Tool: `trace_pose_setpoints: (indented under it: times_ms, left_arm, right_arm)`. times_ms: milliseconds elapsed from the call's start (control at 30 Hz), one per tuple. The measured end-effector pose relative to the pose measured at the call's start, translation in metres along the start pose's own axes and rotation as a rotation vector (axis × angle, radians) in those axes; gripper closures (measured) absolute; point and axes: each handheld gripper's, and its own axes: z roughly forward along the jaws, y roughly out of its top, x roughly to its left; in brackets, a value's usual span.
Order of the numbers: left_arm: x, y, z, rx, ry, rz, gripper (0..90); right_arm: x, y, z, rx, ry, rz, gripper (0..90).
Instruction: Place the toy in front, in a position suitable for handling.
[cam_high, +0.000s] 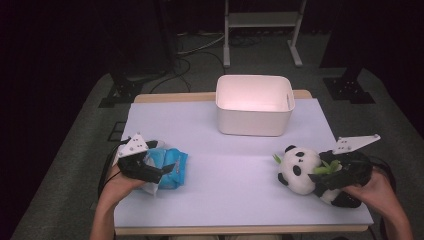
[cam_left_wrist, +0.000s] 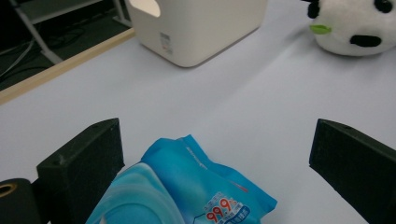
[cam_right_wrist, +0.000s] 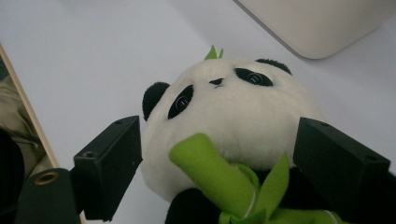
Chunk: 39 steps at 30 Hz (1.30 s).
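A blue wet-wipes packet (cam_high: 175, 169) lies at the left of the white table (cam_high: 235, 175). My left gripper (cam_high: 162, 171) is over it. In the left gripper view the packet (cam_left_wrist: 187, 196) sits low between the wide-apart jaws of that open gripper (cam_left_wrist: 215, 135). A panda plush (cam_high: 299, 167) holding green bamboo (cam_right_wrist: 219, 179) lies at the right. My right gripper (cam_high: 322, 177) reaches it from the right. In the right gripper view the panda (cam_right_wrist: 233, 112) is between the spread jaws of this gripper (cam_right_wrist: 217, 128), which is open.
A white plastic bin (cam_high: 254, 105) stands open at the back middle of the table; it also appears as the bin (cam_left_wrist: 196, 28) and the bin (cam_right_wrist: 322, 23) in the gripper views. Bare tabletop lies between the two toys. Dark floor, cables and a rack surround the table.
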Motion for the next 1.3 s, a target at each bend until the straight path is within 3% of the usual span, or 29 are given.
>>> trace_pose_setpoints:
  times_ms: [200, 567, 800, 1000, 1300]
  left_arm:
    - [0.001, 0.004, 0.004, 0.018, -0.036, 0.042, 2.1]
    - [0.008, 0.009, 0.006, 0.053, -0.073, 0.088, 3.6]
    - [0.008, 0.008, 0.006, 0.046, -0.074, 0.076, 3.6]
    - [0.005, 0.006, 0.003, 0.054, -0.071, 0.077, 3.5]
    - [0.005, 0.005, 0.002, 0.054, -0.071, 0.070, 3.5]
  right_arm:
    - [-0.002, 0.001, -0.009, -0.018, -0.003, 0.002, 14.2]
    - [-0.003, 0.005, -0.010, 0.028, 0.022, -0.016, 14.3]
    - [-0.001, 0.007, -0.005, 0.081, 0.026, -0.028, 14.3]
    - [0.002, 0.008, -0.002, 0.143, -0.011, -0.074, 25.8]
    - [-0.002, 0.001, -0.007, 0.172, -0.038, -0.111, 47.8]
